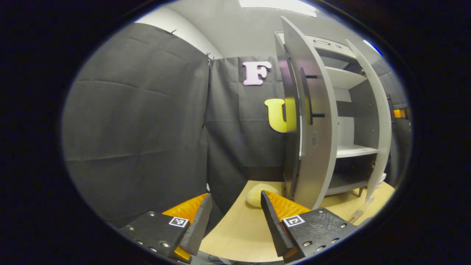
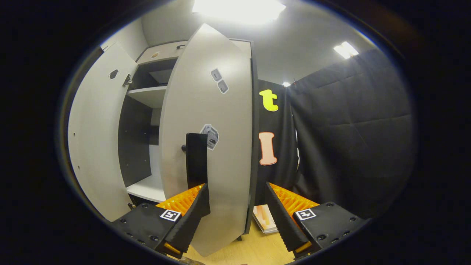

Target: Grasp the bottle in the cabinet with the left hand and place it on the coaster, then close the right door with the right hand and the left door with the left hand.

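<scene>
The right gripper [image 2: 235,208], fingers wide apart and empty, faces the grey right door [image 2: 209,147] at 12 o'clock to push it shut, while the left gripper [image 1: 235,217] waits wide open and empty too.

In the left gripper view the left gripper [image 1: 235,217] hangs with its jaws spread over the near left edge of the wooden table [image 1: 239,235]. A pale round object [image 1: 259,194] lies toward the table's far edge, just beside the cabinet [image 1: 346,121], whose left door [image 1: 312,121] and right door [image 1: 375,121] stand open.
</scene>
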The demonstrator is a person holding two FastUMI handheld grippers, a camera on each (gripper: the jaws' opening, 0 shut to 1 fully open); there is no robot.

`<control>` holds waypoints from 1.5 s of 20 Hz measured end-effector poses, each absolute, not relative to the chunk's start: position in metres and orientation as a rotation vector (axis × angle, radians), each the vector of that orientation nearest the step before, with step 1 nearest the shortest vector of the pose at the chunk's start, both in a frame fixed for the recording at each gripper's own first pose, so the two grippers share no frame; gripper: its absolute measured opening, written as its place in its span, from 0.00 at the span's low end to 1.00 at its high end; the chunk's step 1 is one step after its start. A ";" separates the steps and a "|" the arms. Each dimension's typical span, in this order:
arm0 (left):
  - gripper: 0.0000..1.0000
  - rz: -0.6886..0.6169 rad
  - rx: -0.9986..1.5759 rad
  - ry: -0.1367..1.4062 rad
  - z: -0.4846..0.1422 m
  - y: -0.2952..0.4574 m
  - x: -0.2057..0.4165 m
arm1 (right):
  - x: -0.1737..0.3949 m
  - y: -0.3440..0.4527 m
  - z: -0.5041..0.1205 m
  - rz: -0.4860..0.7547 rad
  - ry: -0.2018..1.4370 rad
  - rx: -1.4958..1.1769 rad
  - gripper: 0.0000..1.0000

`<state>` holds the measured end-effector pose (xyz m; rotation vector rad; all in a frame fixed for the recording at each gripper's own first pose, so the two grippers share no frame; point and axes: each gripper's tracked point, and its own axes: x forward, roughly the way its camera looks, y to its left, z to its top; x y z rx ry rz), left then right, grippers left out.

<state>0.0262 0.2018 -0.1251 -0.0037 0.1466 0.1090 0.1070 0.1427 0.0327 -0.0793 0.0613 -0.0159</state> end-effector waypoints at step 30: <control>0.78 0.073 -0.033 0.113 -0.055 0.197 0.077 | 0.076 0.162 -0.018 0.134 0.108 -0.077 0.93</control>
